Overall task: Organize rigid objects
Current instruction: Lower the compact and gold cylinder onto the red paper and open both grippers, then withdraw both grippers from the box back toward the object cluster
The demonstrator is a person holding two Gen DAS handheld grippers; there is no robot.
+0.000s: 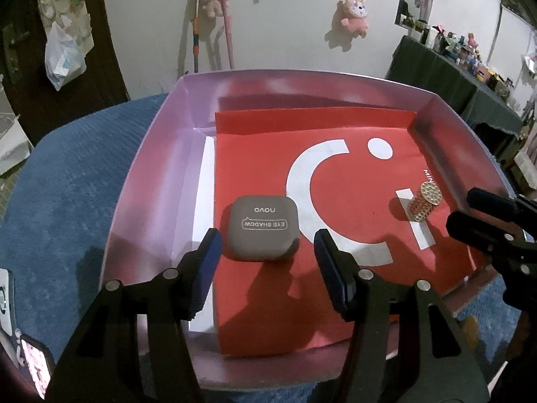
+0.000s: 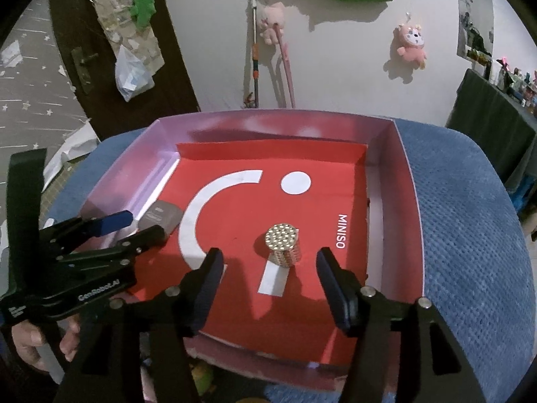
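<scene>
Both tongs hovered open over the tray point(image 1: 157, 168).
The left tongs point(image 1: 268, 245) were spread just short of the grey case point(image 1: 261, 231), which lay flat on the red liner point(image 1: 261, 147) near the tray's left wall; the right tongs point(image 2: 270, 263) gaped around nothing, just short of the upright gold cylinder point(image 2: 282, 243).

Case point(image 1: 261, 232): "novo EYE SHADOW"; red sheet point(image 2: 302, 299): "MINISO".
</scene>
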